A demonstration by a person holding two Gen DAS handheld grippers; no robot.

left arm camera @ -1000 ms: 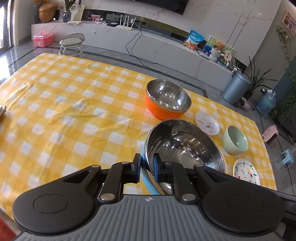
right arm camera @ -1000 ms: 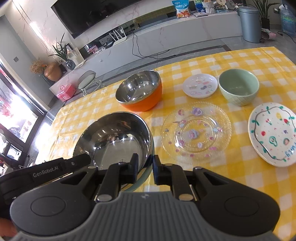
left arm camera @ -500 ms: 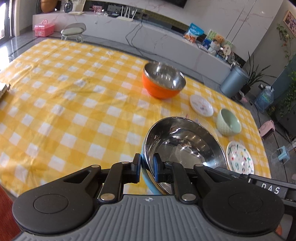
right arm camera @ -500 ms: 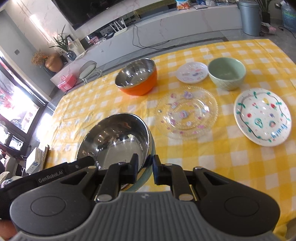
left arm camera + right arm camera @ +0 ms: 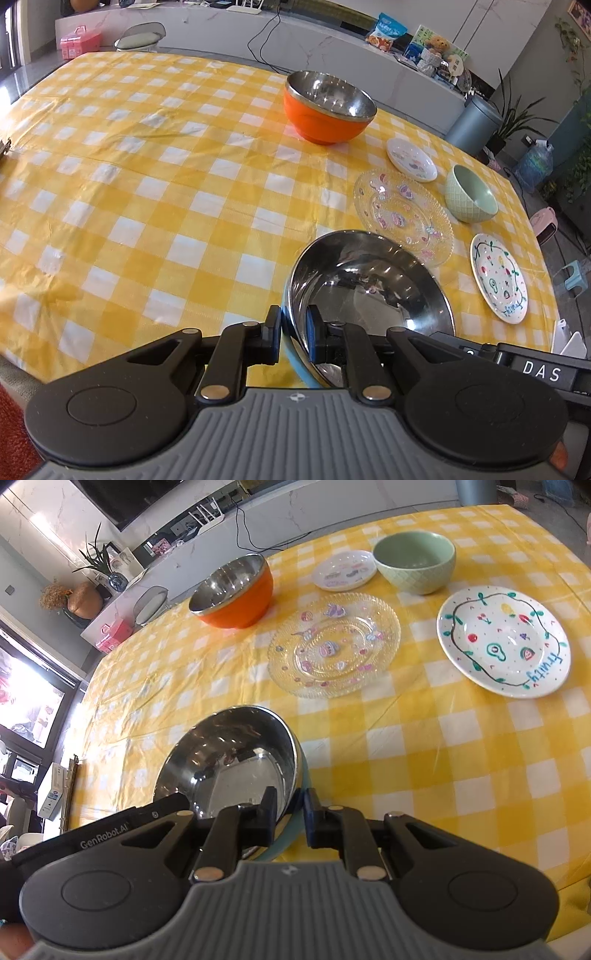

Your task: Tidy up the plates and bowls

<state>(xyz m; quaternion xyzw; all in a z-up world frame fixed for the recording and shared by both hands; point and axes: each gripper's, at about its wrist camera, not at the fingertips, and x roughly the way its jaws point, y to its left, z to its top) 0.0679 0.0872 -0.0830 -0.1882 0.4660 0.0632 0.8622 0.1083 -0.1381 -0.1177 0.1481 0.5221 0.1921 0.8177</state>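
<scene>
Steel bowl (image 5: 369, 291), blue-walled, clamped at rim by left gripper (image 5: 293, 334) and right gripper (image 5: 289, 818); now raised clear over table's (image 5: 147, 206) near edge, orange bowl (image 5: 327, 107) farther off; stacking judged next.

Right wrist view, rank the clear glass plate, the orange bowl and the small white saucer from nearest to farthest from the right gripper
1. Clear glass plate: just ahead of the right gripper, middle of the table.
2. Orange bowl: farther back, to the left.
3. Small white saucer: about as far back as the orange bowl, to its right; those two are too close to call.
</scene>
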